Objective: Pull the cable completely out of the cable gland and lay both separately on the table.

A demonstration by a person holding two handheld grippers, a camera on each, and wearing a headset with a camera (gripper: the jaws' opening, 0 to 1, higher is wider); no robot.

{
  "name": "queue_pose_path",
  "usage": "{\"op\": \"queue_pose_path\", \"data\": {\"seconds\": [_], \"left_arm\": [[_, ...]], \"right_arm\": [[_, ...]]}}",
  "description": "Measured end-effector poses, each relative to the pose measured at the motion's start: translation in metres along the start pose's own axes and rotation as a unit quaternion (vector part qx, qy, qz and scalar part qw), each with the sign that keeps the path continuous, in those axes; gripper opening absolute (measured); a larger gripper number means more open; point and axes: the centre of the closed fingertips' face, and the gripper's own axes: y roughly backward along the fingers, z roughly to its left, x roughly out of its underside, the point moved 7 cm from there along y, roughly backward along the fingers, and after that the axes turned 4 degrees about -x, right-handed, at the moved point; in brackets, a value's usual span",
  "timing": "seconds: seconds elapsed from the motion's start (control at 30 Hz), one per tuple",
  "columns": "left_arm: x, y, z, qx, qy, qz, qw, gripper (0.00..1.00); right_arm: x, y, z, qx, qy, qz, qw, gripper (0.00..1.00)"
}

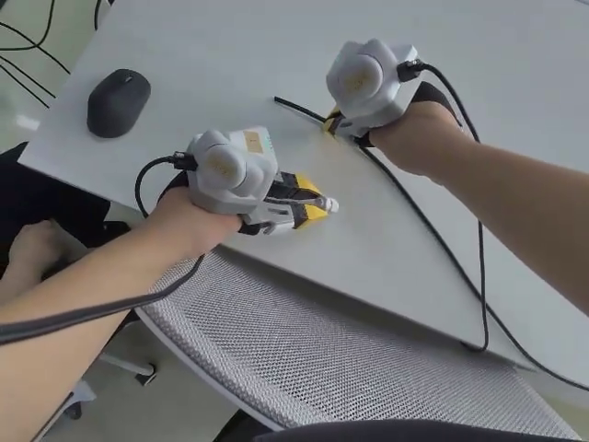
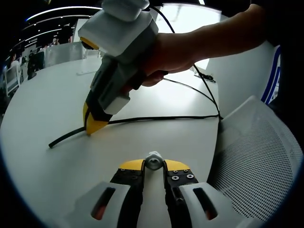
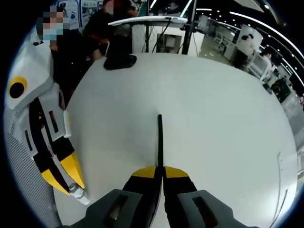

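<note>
Left gripper view: left tongs [image 2: 153, 166] clamp the cable gland [image 2: 153, 159]; right tongs [image 3: 160, 169] pinch the cable [image 3: 159, 137]. Separated; laying both on the counter [image 3: 218, 118] remains.

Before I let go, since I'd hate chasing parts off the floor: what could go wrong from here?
The cable gland, small and round in the left gripper, sits near the table edge by the chair; released there, it may roll off. The cable in the right gripper lies close to a gripper lead, so they could tangle.

White table [image 1: 230, 55], mesh chair [image 1: 304, 359], ceiling strip lights [image 2: 61, 9]
</note>
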Motion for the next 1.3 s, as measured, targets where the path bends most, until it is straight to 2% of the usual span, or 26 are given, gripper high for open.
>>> {"op": "queue_pose_path", "data": {"seconds": [0.9,1.2,1.3], "left_arm": [[0.0067,0.0025,0.004,-0.017,-0.002,0.029,0.9994,0.16],[0.0062,0.0018,0.0031,-0.014,-0.001,0.03,0.9994,0.16],[0.0064,0.0017,0.0032,-0.015,-0.001,0.031,0.9994,0.17]], "right_arm": [[0.0006,-0.0042,-0.0019,0.006,-0.004,-0.002,1.0,0.01],[0.001,-0.0053,-0.0037,0.011,-0.012,-0.003,0.9999,0.02],[0.0006,-0.0035,-0.0035,0.017,-0.017,-0.011,0.9997,0.05]]}}
